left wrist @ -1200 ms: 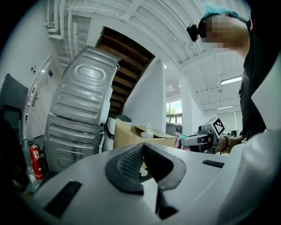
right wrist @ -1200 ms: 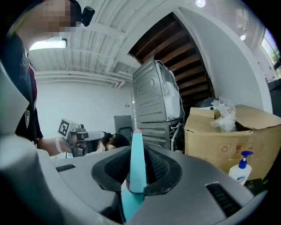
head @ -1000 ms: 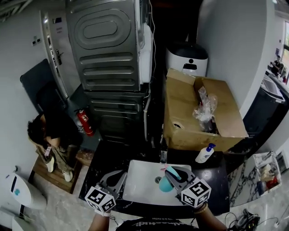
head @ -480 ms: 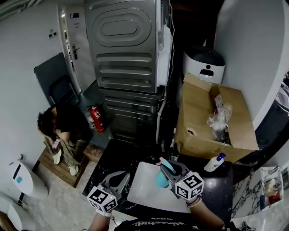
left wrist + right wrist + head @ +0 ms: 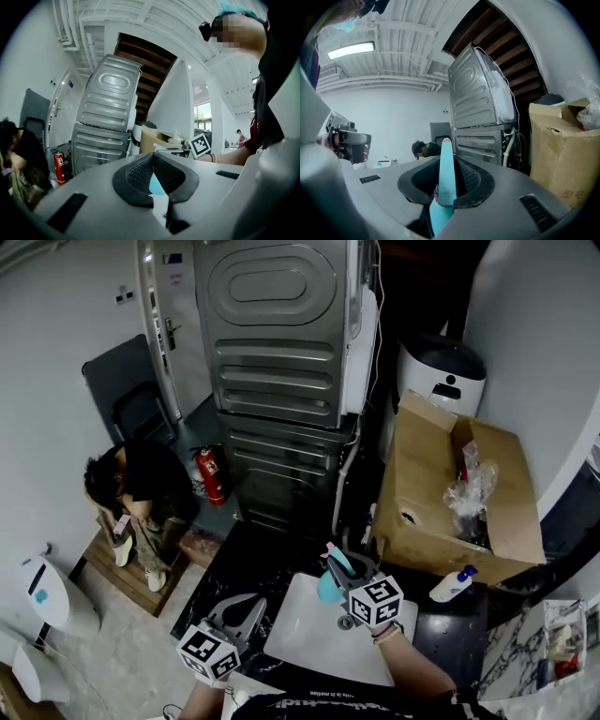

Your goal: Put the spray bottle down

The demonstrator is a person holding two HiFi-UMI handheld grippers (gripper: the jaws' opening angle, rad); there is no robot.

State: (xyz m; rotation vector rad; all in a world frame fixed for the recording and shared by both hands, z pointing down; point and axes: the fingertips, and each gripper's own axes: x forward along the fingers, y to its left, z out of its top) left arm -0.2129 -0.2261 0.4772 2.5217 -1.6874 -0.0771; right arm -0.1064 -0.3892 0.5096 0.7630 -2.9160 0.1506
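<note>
The spray bottle (image 5: 328, 591) is teal with a pink-tipped nozzle. It hangs over the back left part of the white sink (image 5: 305, 638) in the head view. My right gripper (image 5: 338, 570) is shut on it, and in the right gripper view the bottle's neck (image 5: 445, 180) stands upright between the dark pads (image 5: 471, 180). My left gripper (image 5: 247, 608) is at the sink's left edge, shut, with nothing held. In the left gripper view its pads (image 5: 138, 173) meet, and the teal bottle (image 5: 155, 186) shows behind them.
The sink sits in a black counter (image 5: 230, 563). A white pump bottle (image 5: 452, 585) stands at the right beside an open cardboard box (image 5: 436, 498). Behind are a stacked grey washer and dryer (image 5: 281, 362) and a white bin (image 5: 441, 381). A person (image 5: 131, 502) sits on the floor at the left near a fire extinguisher (image 5: 211, 474).
My right gripper has carried the spray bottle left and toward the back of the sink, a little lower. The left gripper has shifted slightly. The head view has swung.
</note>
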